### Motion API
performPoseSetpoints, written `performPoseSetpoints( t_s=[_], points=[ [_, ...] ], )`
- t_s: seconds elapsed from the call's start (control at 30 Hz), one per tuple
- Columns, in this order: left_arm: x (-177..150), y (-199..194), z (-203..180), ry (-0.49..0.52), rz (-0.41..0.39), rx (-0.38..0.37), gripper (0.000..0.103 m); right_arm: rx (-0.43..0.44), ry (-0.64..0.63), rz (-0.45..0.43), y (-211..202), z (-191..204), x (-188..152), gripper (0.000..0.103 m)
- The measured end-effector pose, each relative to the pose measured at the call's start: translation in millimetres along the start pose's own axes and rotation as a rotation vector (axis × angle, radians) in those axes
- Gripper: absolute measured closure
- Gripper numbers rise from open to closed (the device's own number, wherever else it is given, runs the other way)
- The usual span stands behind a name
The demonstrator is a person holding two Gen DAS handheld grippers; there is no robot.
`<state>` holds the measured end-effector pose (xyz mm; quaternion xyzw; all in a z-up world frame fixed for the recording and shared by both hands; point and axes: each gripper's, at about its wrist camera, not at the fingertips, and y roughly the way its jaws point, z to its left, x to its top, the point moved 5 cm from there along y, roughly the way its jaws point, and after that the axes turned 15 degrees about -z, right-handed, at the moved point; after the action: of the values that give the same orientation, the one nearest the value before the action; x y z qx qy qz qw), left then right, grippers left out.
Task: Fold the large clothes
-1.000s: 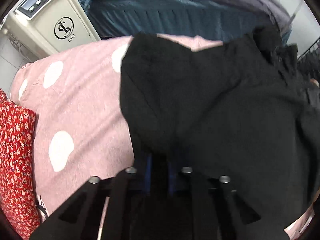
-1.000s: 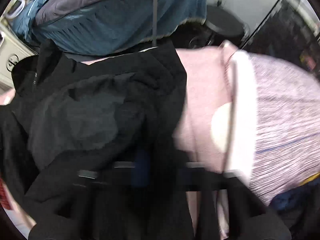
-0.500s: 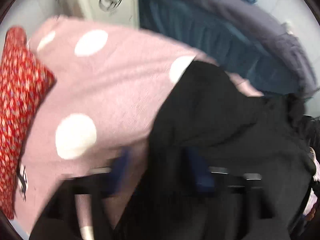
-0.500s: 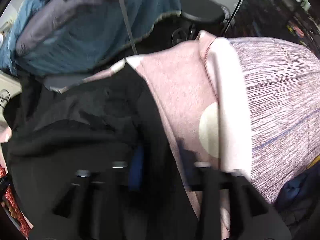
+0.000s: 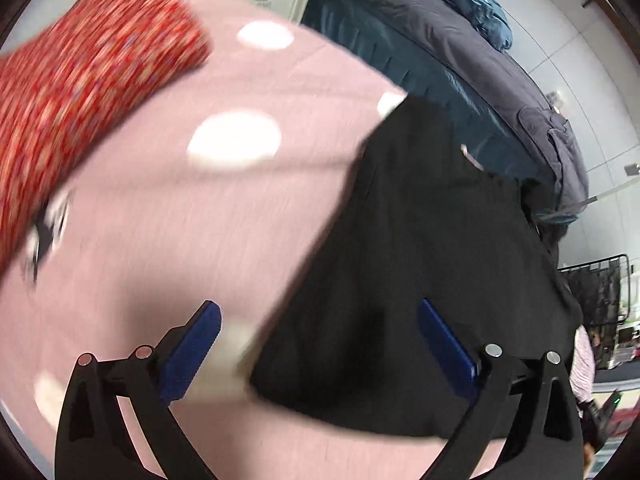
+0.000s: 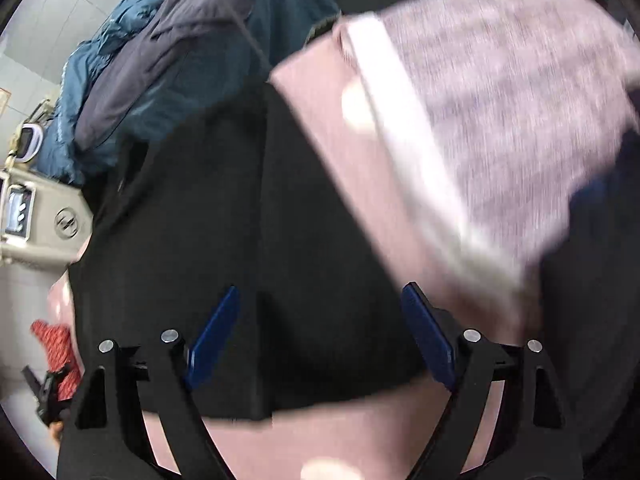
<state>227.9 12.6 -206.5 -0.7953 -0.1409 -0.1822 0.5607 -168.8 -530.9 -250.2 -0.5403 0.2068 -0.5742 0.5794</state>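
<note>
Left gripper and right gripper: blue-padded jaws spreading wide, pads clear of any cloth. Beneath both, the folded black garment lies flat on a pink polka-dot blanket. Red floral cushion at the blanket's edge; blue-grey bedding beyond.

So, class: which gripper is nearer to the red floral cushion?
Left. The left gripper, jaws opening, hangs over the pink spotted blanket beside the red floral cushion. The right gripper, also opening, is above the black garment, the cushion far off.
</note>
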Motion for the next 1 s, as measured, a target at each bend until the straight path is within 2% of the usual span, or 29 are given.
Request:
performPoseSetpoints(
  t_s=[0.13,0.2,0.3,0.47,0.53,0.63,0.77,0.87,0.97,1.0],
  points=[
    [-48.5,-18.9,12.3,-0.15,0.039,-0.069,0.007,0.07,0.063,0.091,-8.7,-1.8,-68.3,0.021],
    [-78.2,-16.9,12.0,-0.243,0.085,-0.114,0.007,0.091,0.062,0.12,-3.4,0.4,-92.8,0.021],
    [-102.2,-6.6,1.9,-0.29,0.119,-0.139,0.008,0.157,0.129,0.14,5.9,0.4,-115.8,0.021],
    [-115.4,19.1,-29.0,-0.347,0.119,-0.237,0.008,0.227,0.326,0.109,25.4,-6.8,-121.4,0.021],
    [-112.9,29.5,-38.2,-0.39,0.098,-0.265,0.008,0.264,0.361,0.102,34.4,0.2,-119.6,0.021],
    [-106.0,41.9,-48.0,-0.426,0.052,-0.273,0.008,0.301,0.387,0.072,35.7,3.9,-120.3,0.021],
    [-89.9,55.5,-60.1,-0.443,0.019,-0.259,0.008,0.359,0.496,0.034,46.8,6.5,-107.8,0.021],
    [-83.3,56.6,-66.9,-0.455,-0.004,-0.254,0.008,0.393,0.548,0.002,52.1,7.1,-100.8,0.027],
    [-76.7,59.7,-81.7,-0.408,-0.019,-0.263,0.009,0.401,0.581,-0.02,61.6,15.9,-93.5,0.026],
    [-73.0,64.3,-90.3,-0.391,-0.019,-0.266,0.009,0.396,0.585,-0.025,63.4,18.8,-91.0,0.022]
  ],
)
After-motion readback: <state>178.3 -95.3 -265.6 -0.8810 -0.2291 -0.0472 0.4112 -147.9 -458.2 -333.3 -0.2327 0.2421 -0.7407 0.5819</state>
